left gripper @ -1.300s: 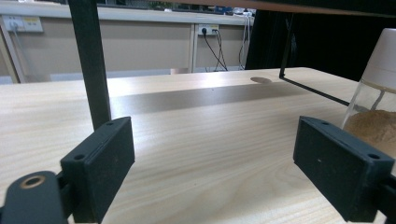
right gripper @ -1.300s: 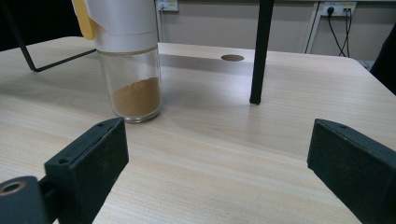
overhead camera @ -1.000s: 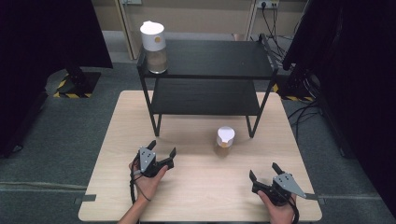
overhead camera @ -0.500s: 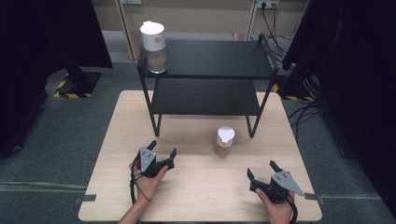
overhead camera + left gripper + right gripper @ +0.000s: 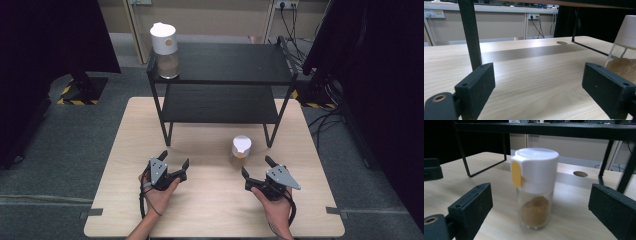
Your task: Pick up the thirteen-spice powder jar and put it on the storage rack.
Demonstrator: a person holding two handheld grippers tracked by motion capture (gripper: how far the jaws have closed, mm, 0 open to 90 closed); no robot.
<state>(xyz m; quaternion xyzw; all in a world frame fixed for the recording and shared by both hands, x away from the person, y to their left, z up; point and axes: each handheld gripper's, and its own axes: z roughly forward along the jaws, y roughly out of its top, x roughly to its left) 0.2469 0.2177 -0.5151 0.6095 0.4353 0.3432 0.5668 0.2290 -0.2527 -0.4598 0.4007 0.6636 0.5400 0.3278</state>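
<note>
Room: A grey floor [image 5: 60, 150] is seen around the table, with dark curtains [image 5: 45, 40] at 10 and 2 o'clock, and wall sockets [image 5: 434, 13] and cables along the far wall at 12 o'clock.
Table: A light wooden table [image 5: 210, 210] is set at the centre of the high view; a round hole in its top [image 5: 580, 173] is visible in the right gripper view.
Shelf rack: A black two-tier shelf rack [image 5: 225, 75] is stood on the far half of the table, at 12 o'clock from both hands.
Tall jar: A white-lidded tall jar [image 5: 164, 50] is placed on the rack's top tier, at its 9 o'clock end.
Spice jar: A glass spice jar [image 5: 241, 149] with a white cap, a yellow tab and brown powder inside is stood upright on the table just in front of the rack's right front leg.
Right gripper: The right gripper [image 5: 259, 167] is held with jaws spread wide; the spice jar [image 5: 534, 187] is framed between them, at 11 o'clock in the high view, near but untouched.
Left gripper: The left gripper [image 5: 173, 161] is held wide apart on nothing, with the spice jar [image 5: 624, 52] well away at 3 o'clock.
</note>
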